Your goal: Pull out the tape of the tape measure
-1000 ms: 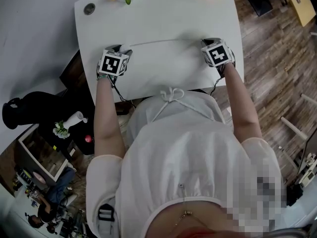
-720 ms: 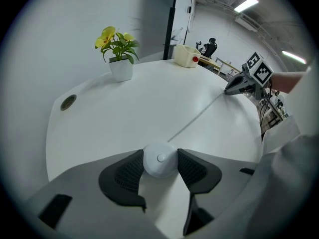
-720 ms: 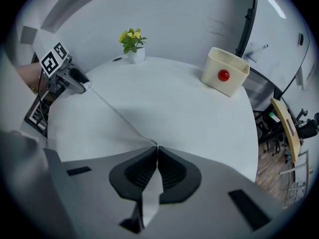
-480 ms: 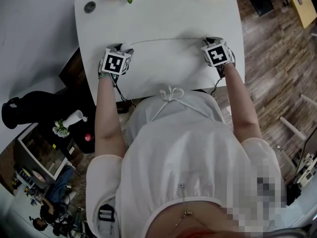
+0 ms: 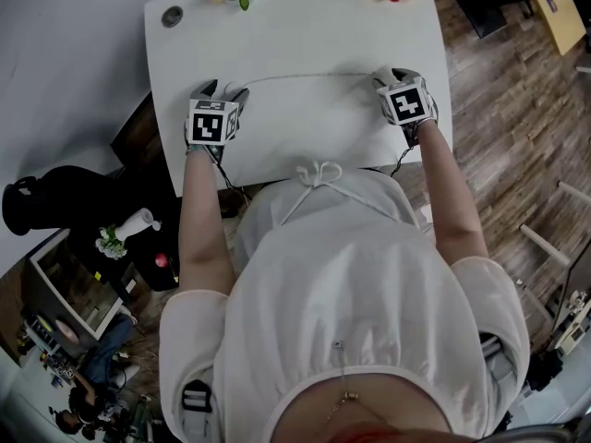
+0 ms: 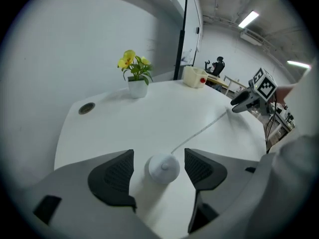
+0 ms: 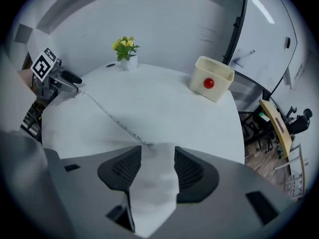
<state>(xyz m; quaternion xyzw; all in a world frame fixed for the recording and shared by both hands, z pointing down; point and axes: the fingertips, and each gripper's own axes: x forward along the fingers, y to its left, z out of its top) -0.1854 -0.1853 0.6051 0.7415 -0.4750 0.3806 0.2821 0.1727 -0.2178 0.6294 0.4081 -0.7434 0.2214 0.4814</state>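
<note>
At the left gripper point(image 5: 224, 90): spread wide and opening, with the small round white tape measure case point(image 6: 163, 168) lying between the dark pads, clear of both, on the white table point(image 5: 305, 35). Ahead and left of those jaws, a round grey grommet point(image 6: 86, 108) set into the tabletop. Farther ahead, a small white pot of yellow flowers point(image 6: 134, 81). From the case, running away to the right of this gripper, the thin white tape point(image 6: 199, 131), drawn out across the table as far as the right gripper point(image 5: 395, 75). There too opening, pads partly apart and pinching nothing, with the tape's tip just ahead of the left pad, at the mouth of the gap. Ahead and right of the right gripper, well apart from it, a cream open box point(image 7: 212, 78) with a red round spot on its side.
</note>
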